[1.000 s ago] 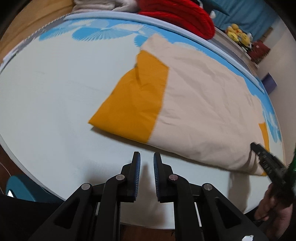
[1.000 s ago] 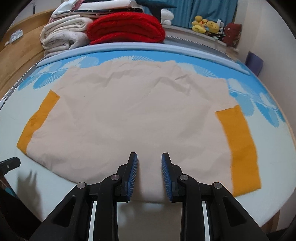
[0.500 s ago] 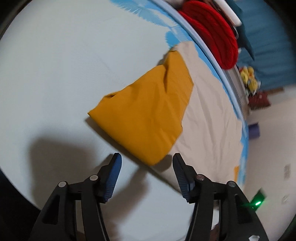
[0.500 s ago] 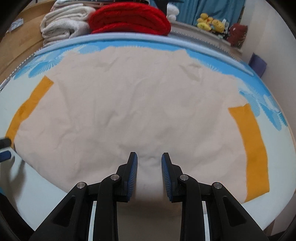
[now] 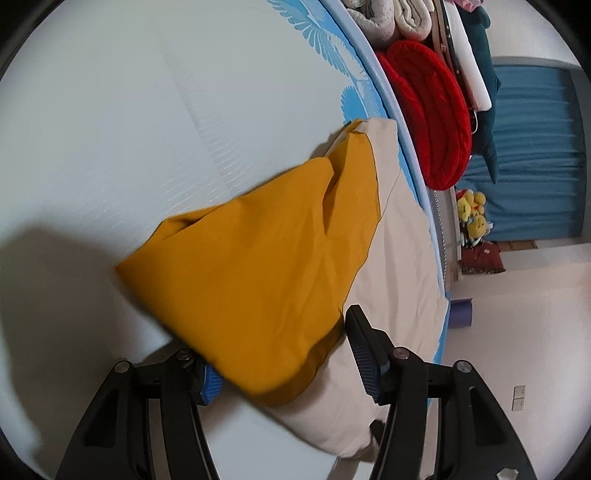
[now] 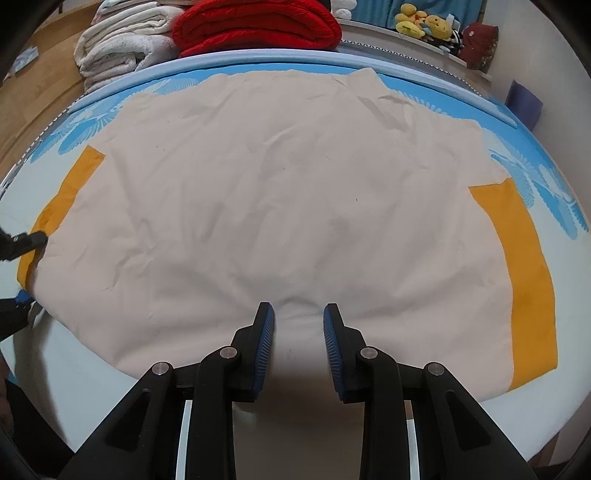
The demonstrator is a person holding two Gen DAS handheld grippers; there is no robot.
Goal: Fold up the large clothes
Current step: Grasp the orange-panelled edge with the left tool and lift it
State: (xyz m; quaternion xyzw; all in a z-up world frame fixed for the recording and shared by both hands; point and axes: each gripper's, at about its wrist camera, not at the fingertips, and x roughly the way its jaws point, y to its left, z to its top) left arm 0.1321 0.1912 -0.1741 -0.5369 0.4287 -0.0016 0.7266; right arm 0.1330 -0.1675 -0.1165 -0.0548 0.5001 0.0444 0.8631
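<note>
Up close in the left wrist view, I see my left gripper (image 5: pixel 284 354) with its jaws spread apart, and the orange sleeve (image 5: pixel 258 266) of the beige garment (image 5: pixel 399 280) lies between them. One blue pad (image 5: pixel 210 380) sits partly under the sleeve's near edge, the other stands clear on the opposite side; neither pad presses the cloth, so the grip is released. Beyond the jaws the garment runs along the pale bed sheet (image 5: pixel 129 129), and past it a red blanket (image 5: pixel 432 118) is stacked beside rolled white towels (image 5: pixel 391 18).

Next, in the right wrist view, my right gripper (image 6: pixel 299 332) has its jaws partly apart, with the near hem of the garment (image 6: pixel 288 192) bunched slightly just ahead of and between the tips. I see nothing clamped. The garment lies spread flat ahead of the jaws, an orange sleeve at each side. Far to the jaws' left, the left gripper's (image 6: pixel 22 269) tips straddle one sleeve (image 6: pixel 59 199).
</note>
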